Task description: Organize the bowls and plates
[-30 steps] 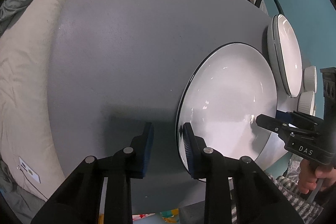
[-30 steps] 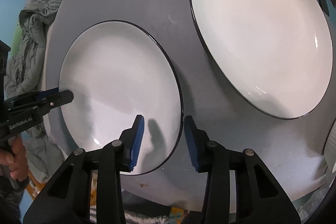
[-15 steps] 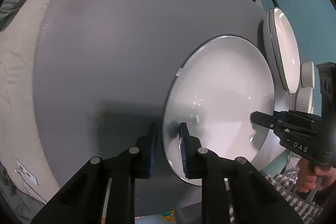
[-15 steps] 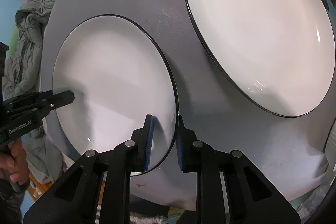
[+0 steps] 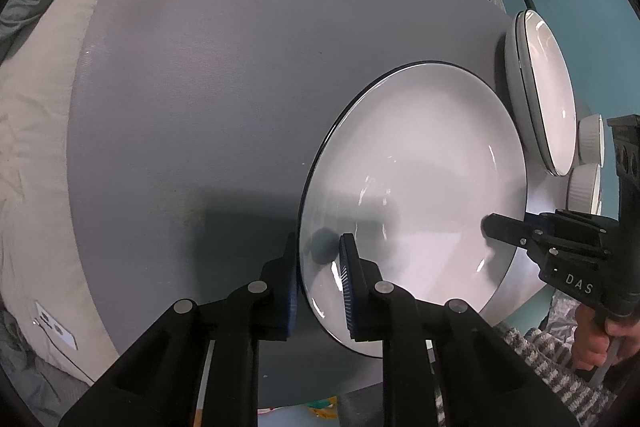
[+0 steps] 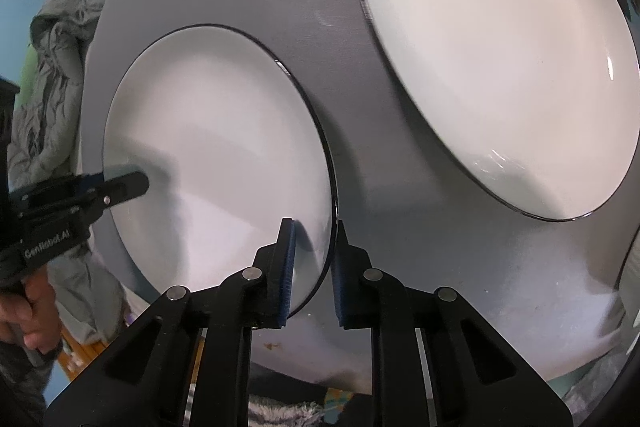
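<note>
On the near side of the grey table [image 5: 220,67], a pinch from both sides at once. A second ago, spread wide beside the rim; now narrowed right down. Left tongs [image 5: 318,255] closed on the near-left rim of the white, black-edged plate [image 5: 420,167], one blue pad outside the rim, the other over the glaze. Right tongs [image 6: 314,239] likewise drawn in on the opposite rim, with the edge caught between the pads. Looks like a firm two-sided grip, though hard to tell whether already clear of the table or only tipped at one edge. Signals, most likely, a finished grasp and readiness for a level lift toward the stack of plates [image 5: 548,95] just beyond, at the table's far right. Beside that stack, near the edge, two small ribbed bowls [image 5: 590,143], untouched. Calls for even height on both sides, given the slick glaze and the thin rim.
</note>
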`<state>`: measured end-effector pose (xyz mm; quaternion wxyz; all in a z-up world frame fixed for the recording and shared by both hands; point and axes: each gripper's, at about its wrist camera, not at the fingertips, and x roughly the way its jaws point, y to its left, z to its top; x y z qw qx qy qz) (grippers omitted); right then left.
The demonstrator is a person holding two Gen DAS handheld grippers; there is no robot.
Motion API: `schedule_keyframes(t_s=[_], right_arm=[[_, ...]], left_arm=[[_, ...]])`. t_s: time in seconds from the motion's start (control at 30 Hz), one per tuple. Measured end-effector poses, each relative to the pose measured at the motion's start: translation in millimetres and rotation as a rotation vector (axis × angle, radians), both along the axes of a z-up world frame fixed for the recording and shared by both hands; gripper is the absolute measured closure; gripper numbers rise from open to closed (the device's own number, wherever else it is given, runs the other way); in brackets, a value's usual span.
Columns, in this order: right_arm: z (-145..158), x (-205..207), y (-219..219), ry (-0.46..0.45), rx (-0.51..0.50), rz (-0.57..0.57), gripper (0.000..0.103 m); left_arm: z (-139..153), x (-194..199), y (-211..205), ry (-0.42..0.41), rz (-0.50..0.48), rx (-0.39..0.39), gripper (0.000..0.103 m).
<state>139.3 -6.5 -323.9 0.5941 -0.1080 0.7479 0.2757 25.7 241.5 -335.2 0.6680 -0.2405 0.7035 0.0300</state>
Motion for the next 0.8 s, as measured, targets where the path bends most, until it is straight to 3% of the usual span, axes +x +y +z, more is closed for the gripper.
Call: schedule_keyframes(t_s=[0.8], right_arm=[[33.2, 0.3, -1.8, -0.061, 0.036, 0.007, 0.086]], left_arm=[[48.2, -2.5, -18.1, -0.077, -0.03, 0.074, 0.084]])
